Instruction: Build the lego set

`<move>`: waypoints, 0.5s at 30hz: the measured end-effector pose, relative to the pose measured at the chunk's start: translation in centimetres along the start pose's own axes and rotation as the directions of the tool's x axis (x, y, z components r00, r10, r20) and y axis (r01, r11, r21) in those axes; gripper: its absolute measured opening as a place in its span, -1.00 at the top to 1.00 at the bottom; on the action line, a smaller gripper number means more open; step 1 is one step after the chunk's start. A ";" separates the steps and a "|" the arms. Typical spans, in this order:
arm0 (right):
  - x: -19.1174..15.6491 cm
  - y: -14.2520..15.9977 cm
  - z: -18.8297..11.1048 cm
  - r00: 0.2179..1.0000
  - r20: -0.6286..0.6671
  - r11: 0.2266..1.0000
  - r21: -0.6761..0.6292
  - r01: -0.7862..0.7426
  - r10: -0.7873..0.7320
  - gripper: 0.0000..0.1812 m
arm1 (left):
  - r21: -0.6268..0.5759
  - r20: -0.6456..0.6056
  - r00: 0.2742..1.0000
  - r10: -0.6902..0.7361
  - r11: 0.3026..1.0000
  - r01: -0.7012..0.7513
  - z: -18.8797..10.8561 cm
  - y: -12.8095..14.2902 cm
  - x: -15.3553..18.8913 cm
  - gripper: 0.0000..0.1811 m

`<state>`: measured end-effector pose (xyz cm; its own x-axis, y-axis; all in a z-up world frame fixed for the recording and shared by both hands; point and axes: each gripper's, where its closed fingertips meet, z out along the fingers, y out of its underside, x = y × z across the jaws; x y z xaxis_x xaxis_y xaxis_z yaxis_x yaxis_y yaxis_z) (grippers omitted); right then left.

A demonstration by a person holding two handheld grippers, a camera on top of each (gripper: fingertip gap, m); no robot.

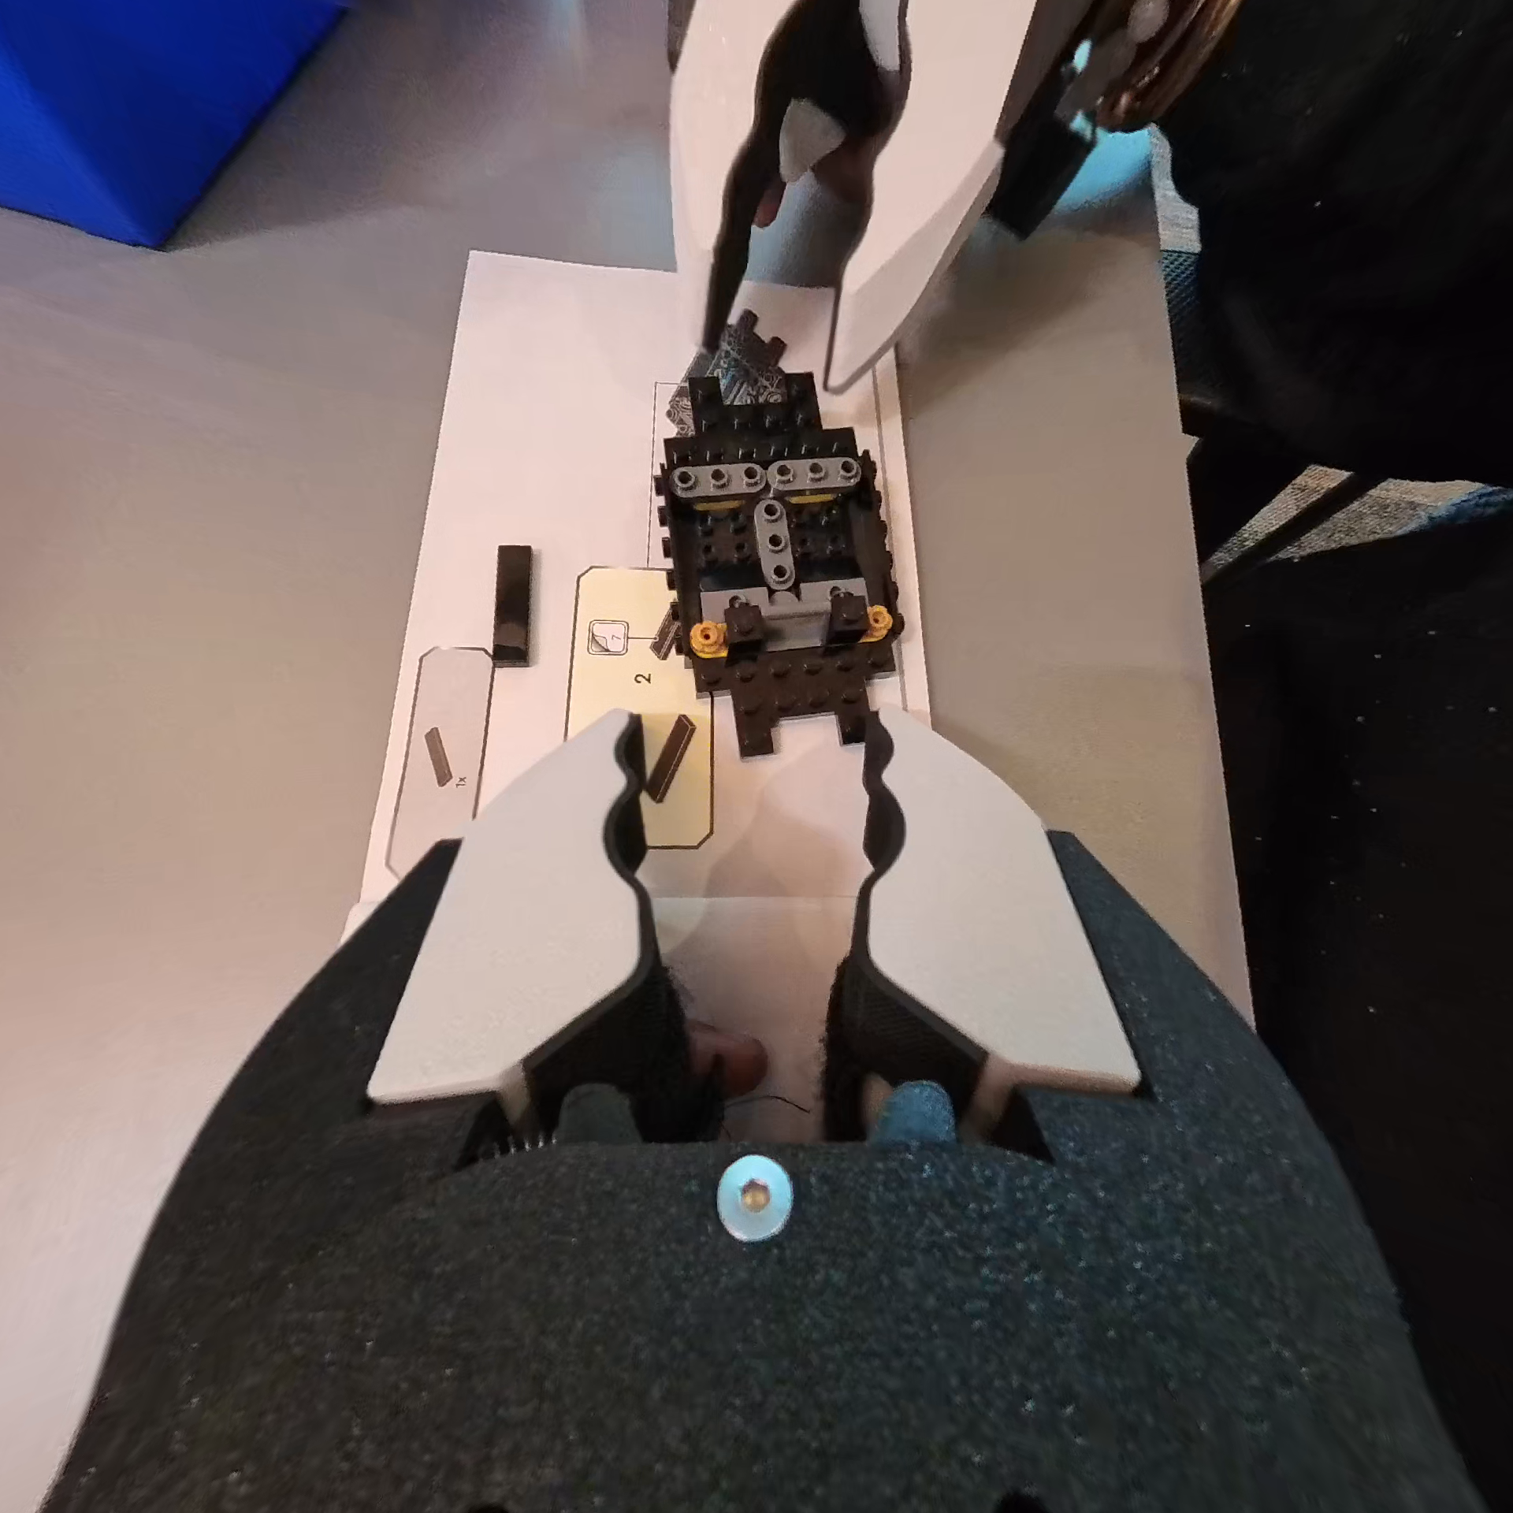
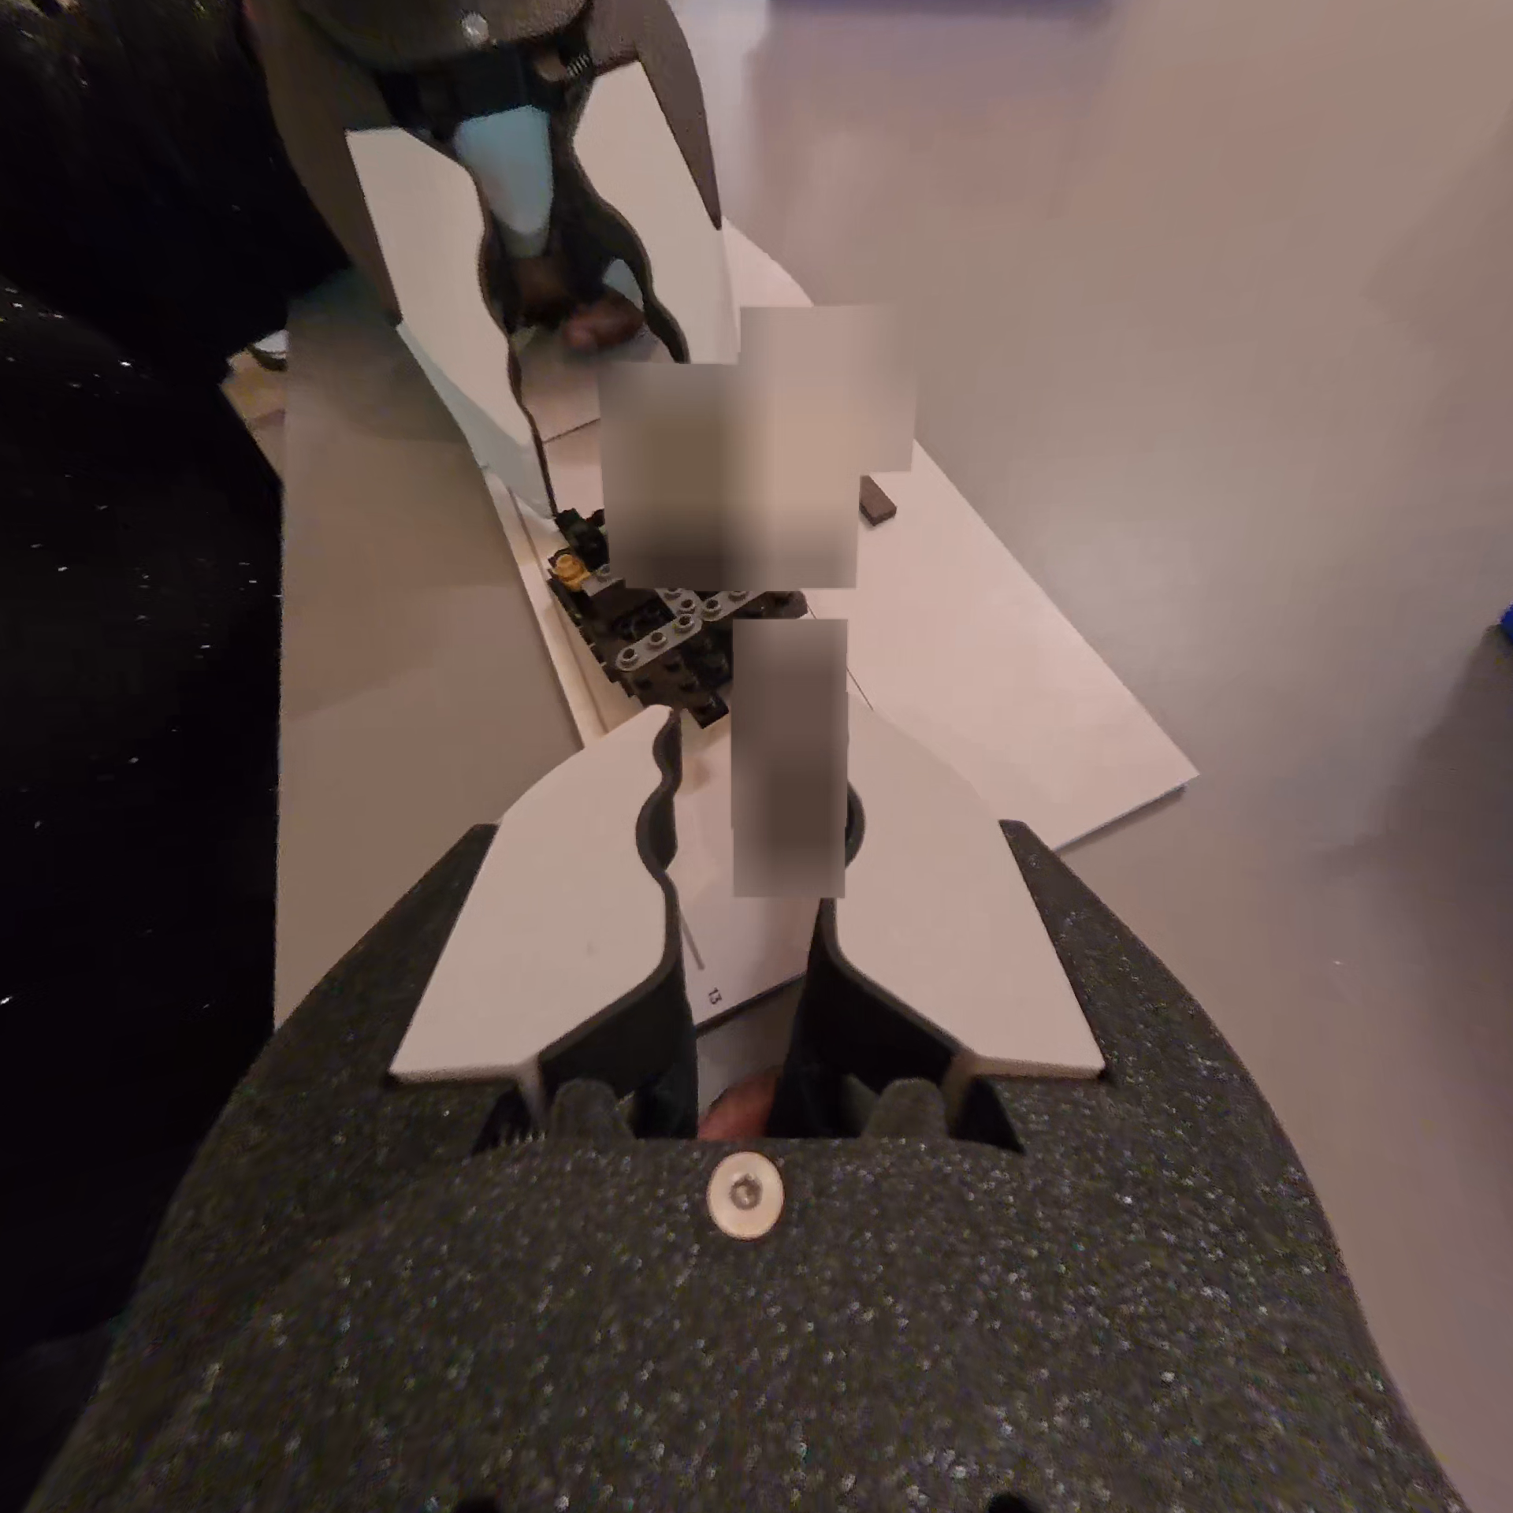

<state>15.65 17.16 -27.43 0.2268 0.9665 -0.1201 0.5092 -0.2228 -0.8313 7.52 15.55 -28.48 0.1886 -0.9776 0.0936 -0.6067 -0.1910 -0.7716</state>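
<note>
While jaws gape | grippers: 2 | lego model (image 1: 782, 573): 1 | loose black tile (image 1: 513, 604): 1

Smooth pale grey counter (image 1: 205, 573) under soft, even indoor light, a bright blue box (image 1: 139, 106) resting at its far left corner, dark speckled fabric (image 1: 1375, 737) along the right edge

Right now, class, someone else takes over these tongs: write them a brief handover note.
Left tongs: open, empty, at the near end of the black lego model.
Right tongs: open, empty, at the model's far end.
The model sits on the instruction sheet; a loose black tile lies to its left.
Done: model partly built.
Left: probably fit the tile next.
</note>
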 end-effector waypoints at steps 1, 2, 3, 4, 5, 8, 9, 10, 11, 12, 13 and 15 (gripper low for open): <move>0.1 0.1 0.1 1.000 -0.021 1.000 -0.010 0.006 -0.006 0.66 | 0.000 -0.008 1.000 -0.011 1.000 0.011 0.0 0.0 0.0 0.44; -0.1 0.2 0.2 1.000 -0.019 1.000 -0.020 0.016 -0.016 0.65 | 0.004 -0.015 1.000 -0.023 1.000 0.023 -0.1 -0.1 -0.1 0.43; -0.5 0.3 0.4 1.000 -0.002 0.999 -0.029 0.024 -0.024 0.64 | 0.014 -0.019 0.999 -0.034 0.999 0.035 -0.2 -0.2 -0.1 0.43; -0.9 0.3 0.6 1.000 0.019 0.999 -0.037 0.025 -0.025 0.64 | 0.027 -0.020 0.999 -0.045 0.999 0.046 -0.3 -0.3 -0.2 0.43; -1.3 0.2 0.8 0.999 0.046 0.999 -0.044 0.028 -0.026 0.65 | 0.041 -0.016 0.999 -0.052 0.998 0.053 -0.4 -0.5 -0.4 0.44; -0.8 -1.9 0.3 0.997 0.070 0.998 -0.028 0.047 -0.045 0.67 | 0.093 -0.031 0.998 -0.058 0.994 0.061 -1.0 -1.0 -0.5 0.47; 0.1 -3.1 -0.1 0.997 0.054 0.998 -0.030 0.061 -0.059 0.72 | 0.107 -0.039 0.997 -0.067 0.992 0.071 -1.2 -1.1 -0.6 0.49; 1.1 -4.4 -0.2 0.996 0.037 0.996 -0.043 0.084 -0.082 0.77 | 0.113 -0.050 0.996 -0.078 0.990 0.083 -1.3 -1.2 -0.6 0.50; 1.8 -5.4 0.1 0.993 0.036 0.991 -0.070 0.114 -0.111 0.80 | 0.111 -0.064 0.994 -0.089 0.989 0.095 -1.3 -1.2 -0.6 0.49; 2.2 -6.0 0.8 0.988 0.060 0.983 -0.112 0.147 -0.141 0.80 | 0.104 -0.077 0.992 -0.098 0.989 0.106 -1.2 -1.1 -0.5 0.49; 2.6 -6.1 1.7 0.982 0.090 0.969 -0.172 0.179 -0.166 0.80 | 0.096 -0.086 0.991 -0.105 0.989 0.114 -1.1 -1.1 -0.5 0.49; 3.3 -5.5 3.6 0.965 0.149 0.924 -0.290 0.249 -0.214 0.80 | 0.092 -0.097 0.990 -0.107 0.989 0.116 -1.1 -1.1 -0.4 0.49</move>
<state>10.59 22.00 -25.24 -0.0136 0.9997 -0.0193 0.7681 -0.0019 -0.6403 7.23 16.06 -27.01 0.1767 -0.9556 0.2359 -0.5074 -0.2938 -0.8101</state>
